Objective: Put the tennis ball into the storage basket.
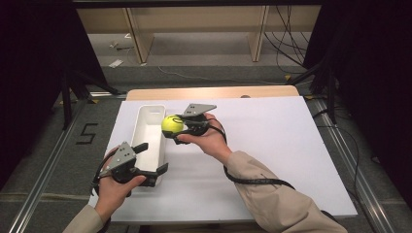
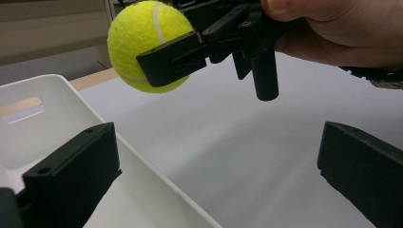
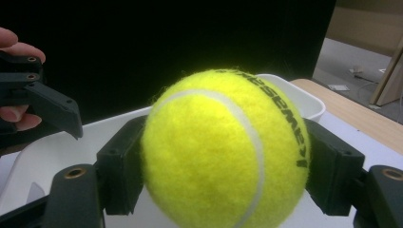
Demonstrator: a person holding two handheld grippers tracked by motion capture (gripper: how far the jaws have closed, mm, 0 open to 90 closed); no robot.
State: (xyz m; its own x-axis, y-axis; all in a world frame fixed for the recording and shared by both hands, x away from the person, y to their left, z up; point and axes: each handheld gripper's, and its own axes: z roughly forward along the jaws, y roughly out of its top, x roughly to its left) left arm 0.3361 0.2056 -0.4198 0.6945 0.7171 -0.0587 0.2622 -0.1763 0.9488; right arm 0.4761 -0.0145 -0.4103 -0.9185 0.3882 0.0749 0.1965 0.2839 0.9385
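A yellow tennis ball [image 1: 172,124] hangs just above the right rim of a long white bin [image 1: 145,127], with my right gripper [image 1: 171,127] shut on it. In the right gripper view the ball [image 3: 223,152] sits between the two black jaws, pressed from both sides, and the bin's rim [image 3: 306,102] lies behind it. My left gripper [image 1: 155,157] stands open at the bin's near end. In the left gripper view its jaws straddle the bin's right wall [image 2: 157,185], one inside and one outside, with the ball [image 2: 142,33] held above.
The bin rests on a white board [image 1: 262,145] that covers a wooden table [image 1: 214,91]. Metal rails [image 1: 43,179] run along the floor at both sides. Black curtains and cables stand behind the table.
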